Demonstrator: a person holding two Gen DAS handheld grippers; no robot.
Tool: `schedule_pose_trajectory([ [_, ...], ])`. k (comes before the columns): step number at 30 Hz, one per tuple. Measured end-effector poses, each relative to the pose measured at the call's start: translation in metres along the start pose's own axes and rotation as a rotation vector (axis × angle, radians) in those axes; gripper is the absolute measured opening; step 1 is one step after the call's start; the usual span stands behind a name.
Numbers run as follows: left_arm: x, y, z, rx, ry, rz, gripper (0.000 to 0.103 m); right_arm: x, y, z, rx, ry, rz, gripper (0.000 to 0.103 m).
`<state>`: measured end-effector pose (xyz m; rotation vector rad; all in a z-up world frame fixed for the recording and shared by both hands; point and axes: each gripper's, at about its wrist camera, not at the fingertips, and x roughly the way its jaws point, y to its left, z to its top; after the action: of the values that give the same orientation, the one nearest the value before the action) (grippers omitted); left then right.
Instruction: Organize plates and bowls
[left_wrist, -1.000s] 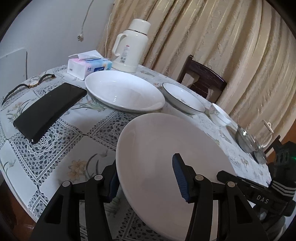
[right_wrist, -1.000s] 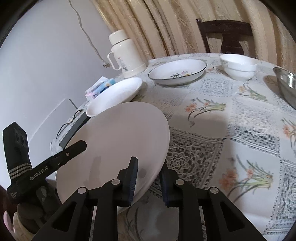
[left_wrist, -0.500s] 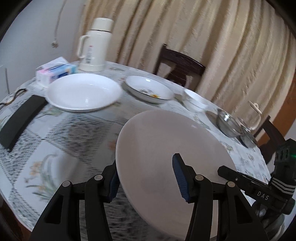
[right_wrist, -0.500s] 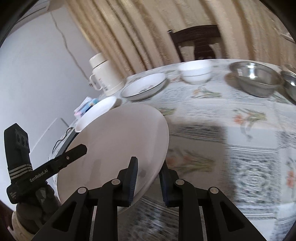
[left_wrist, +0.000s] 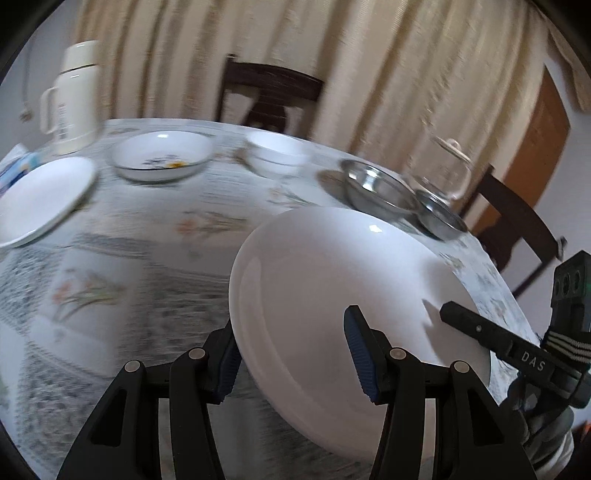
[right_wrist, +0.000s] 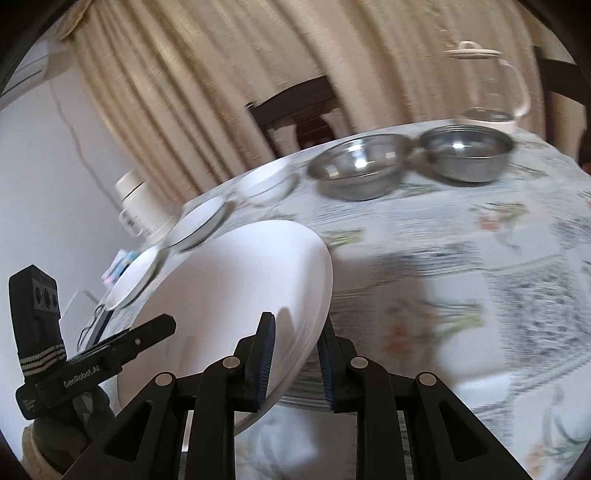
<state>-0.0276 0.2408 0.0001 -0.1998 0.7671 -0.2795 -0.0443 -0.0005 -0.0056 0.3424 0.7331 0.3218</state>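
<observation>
A large white plate (left_wrist: 332, 273) hangs tilted above the near side of the table, held from both sides. My left gripper (left_wrist: 291, 354) has the plate's rim between its blue pads, one finger under it and one over it. My right gripper (right_wrist: 295, 354) is shut tight on the opposite rim of the same plate (right_wrist: 229, 288). Farther back stand a second white plate (left_wrist: 40, 195), a flower-patterned shallow bowl (left_wrist: 162, 155), a small white bowl (left_wrist: 277, 153) and two steel bowls (left_wrist: 376, 188) (left_wrist: 439, 218). The background is motion-blurred.
A floral lace tablecloth (left_wrist: 129, 266) covers the round table. A cream thermos (left_wrist: 72, 99) stands at the back left and a glass kettle (right_wrist: 491, 88) behind the steel bowls. Dark wooden chairs (left_wrist: 269, 96) (left_wrist: 513, 225) stand at the far side and the right.
Both grippers have swung to the right with the large white plate between them. The steel bowls and kettle have come into view; the phone and tissue pack have slid off to the left.
</observation>
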Motion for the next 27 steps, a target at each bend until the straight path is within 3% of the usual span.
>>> schedule_pose_trajectory([
  [14,0.06,-0.098,0.01,0.13,0.101,-0.135,0.053,-0.047,-0.077,0.002,0.118,-0.087,-0.149,0.025],
  [27,0.099,-0.163,0.015,0.228,0.152,-0.197,0.053,-0.071,-0.127,0.001,0.199,-0.129,-0.242,0.025],
])
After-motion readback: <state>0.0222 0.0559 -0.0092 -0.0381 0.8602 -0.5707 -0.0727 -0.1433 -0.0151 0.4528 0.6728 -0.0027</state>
